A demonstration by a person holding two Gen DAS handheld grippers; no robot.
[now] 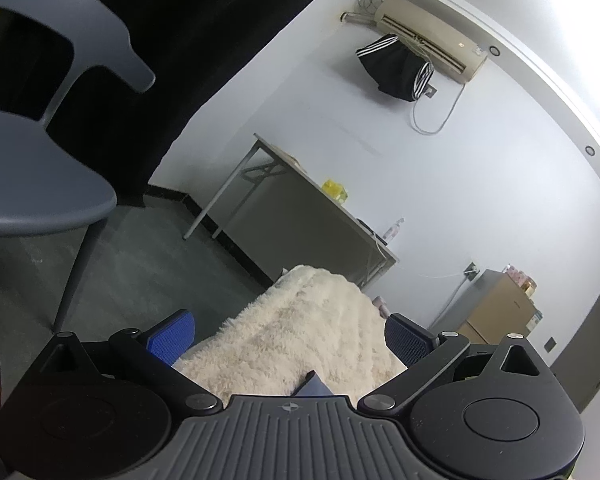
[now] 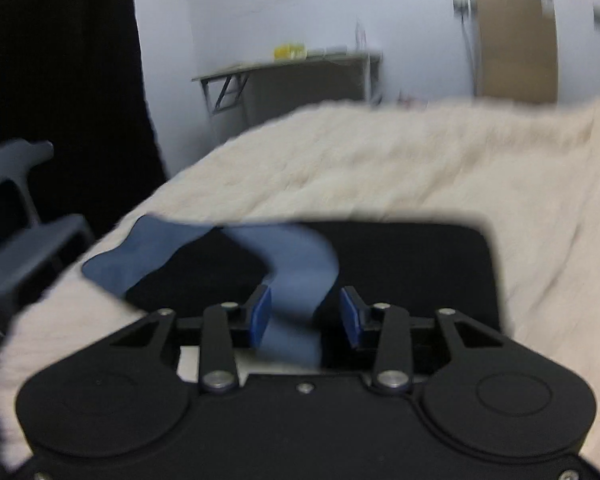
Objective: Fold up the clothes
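The left gripper (image 1: 288, 340) stands spread, holding nothing, above the fluffy cream blanket (image 1: 300, 332). The right gripper (image 2: 306, 316), half-closed, straddles a blue strip of the dark garment (image 2: 400, 264), seemingly ungripped; folding looks barely begun.

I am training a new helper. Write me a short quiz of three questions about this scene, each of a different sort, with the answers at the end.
1. True or false: the left gripper is shut.
2. What hangs from the air conditioner on the wall?
A) a white towel
B) a black garment with white stripes
C) a yellow bag
3. Fill in the missing word: the cloth that lies between the fingers of the right gripper is ____ in colour.

Key: 1. False, its jaws stand wide apart. 2. B. 3. blue.
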